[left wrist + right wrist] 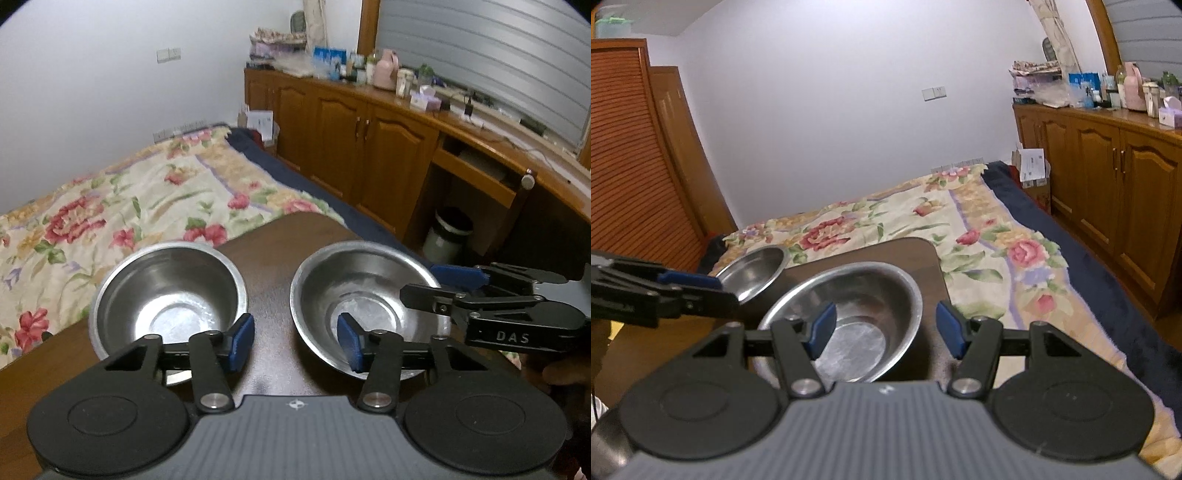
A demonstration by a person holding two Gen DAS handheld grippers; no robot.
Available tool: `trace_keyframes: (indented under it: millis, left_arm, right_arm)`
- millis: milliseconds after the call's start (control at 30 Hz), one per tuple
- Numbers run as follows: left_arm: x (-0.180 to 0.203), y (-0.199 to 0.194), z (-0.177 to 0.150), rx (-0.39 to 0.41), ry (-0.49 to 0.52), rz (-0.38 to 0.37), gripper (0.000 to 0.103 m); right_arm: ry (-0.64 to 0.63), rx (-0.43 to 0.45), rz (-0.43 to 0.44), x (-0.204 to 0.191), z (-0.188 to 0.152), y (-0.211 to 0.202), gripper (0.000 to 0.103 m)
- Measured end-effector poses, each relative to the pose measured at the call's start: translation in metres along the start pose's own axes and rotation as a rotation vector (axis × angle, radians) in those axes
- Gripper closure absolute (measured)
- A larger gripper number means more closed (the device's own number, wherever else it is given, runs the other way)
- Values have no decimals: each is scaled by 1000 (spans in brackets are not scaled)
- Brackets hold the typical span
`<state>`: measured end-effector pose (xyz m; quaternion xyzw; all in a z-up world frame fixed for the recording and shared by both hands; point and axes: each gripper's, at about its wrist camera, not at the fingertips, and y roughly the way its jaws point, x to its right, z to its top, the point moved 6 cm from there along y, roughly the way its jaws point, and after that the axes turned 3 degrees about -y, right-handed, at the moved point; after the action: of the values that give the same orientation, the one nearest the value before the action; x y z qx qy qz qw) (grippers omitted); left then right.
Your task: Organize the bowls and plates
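Two steel bowls (168, 295) (365, 306) flank the open left gripper (295, 341).

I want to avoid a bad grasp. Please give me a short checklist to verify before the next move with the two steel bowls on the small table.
1. Both bowls upright and empty: ok, the left steel bowl and the right steel bowl stand apart.
2. Left gripper free: ok, nothing between its blue pads.
3. Right gripper astride the right bowl's rim: ok, one finger inside, one outside.
4. Right pads pressing the rim: not ok, a gap shows.
5. Grippers clear of each other: cannot tell, they look close.
6. Dark wooden table has margin: not ok, bowls sit near its edges.
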<state>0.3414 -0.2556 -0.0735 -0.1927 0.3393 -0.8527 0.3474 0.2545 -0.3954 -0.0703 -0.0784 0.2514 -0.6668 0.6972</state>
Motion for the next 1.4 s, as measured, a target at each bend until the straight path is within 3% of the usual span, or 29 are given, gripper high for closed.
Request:
trace_keyframes:
  millis: [667,867,1033,1100,1400]
  left_arm:
    - [-2,37,-3,-101,-13,-15,66]
    - [-3,43,-4,-114,-16,-24,79]
    - [0,37,-3,-103,-20,-31,84]
    - [2,32,-2,-92,-11,-25,84]
    - [7,-9,10,-12,11,-33,84]
  right_arm:
    - [22,-61,20,1,-5,14,42]
    - [28,-76,29,0,-8,16,43]
    - [46,-96,46,0,-9,18,62]
    - [52,-105,52,0,-10,19,78]
    - [41,-64,40,-10,3,1,83]
